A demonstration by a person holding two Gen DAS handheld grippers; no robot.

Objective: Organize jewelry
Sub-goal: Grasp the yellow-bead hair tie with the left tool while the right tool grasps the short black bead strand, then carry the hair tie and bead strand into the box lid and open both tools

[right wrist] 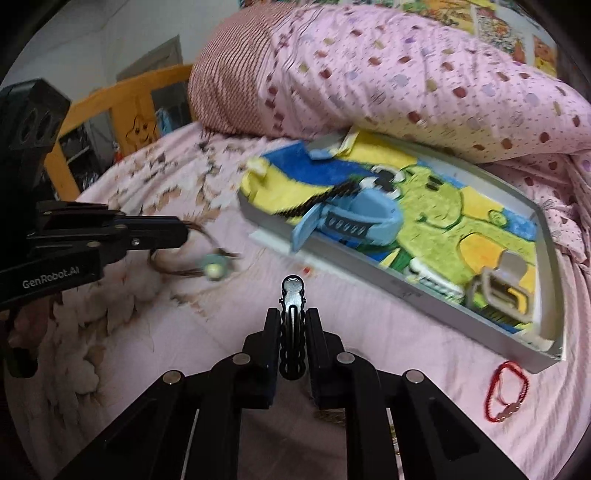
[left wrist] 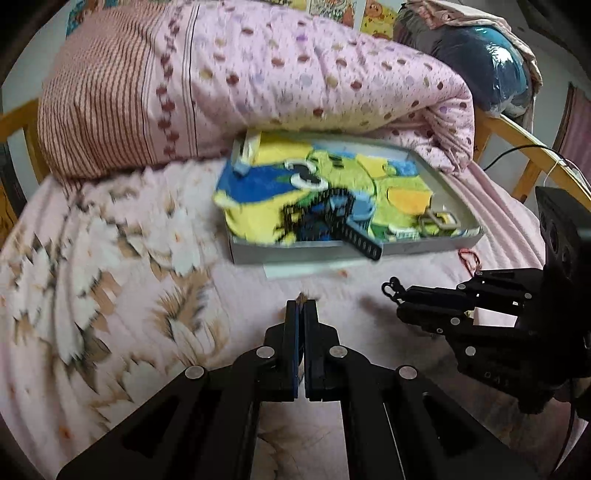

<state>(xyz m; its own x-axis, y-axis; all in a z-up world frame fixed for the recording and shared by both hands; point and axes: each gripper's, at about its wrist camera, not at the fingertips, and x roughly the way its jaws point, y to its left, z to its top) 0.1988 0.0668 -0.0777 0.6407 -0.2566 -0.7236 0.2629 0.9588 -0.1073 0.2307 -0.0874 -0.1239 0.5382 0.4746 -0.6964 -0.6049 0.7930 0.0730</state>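
Tray on bed, quilt behind, bracelet before.

One legible marking found: "GenRobot.AI" in white letters on the black side housing of the left claw, as seen from the right wrist view. In the left wrist view, faint embossed characters on the right claw body are too dim to read. Prints on the wall posters are illegible.

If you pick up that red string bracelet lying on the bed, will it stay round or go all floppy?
The red string bracelet would probably go floppy: it looks like thin cord, already sagging into an uneven loop. It likely weighs almost nothing. It shouldn't roll, lying flat on the soft bedsheet.
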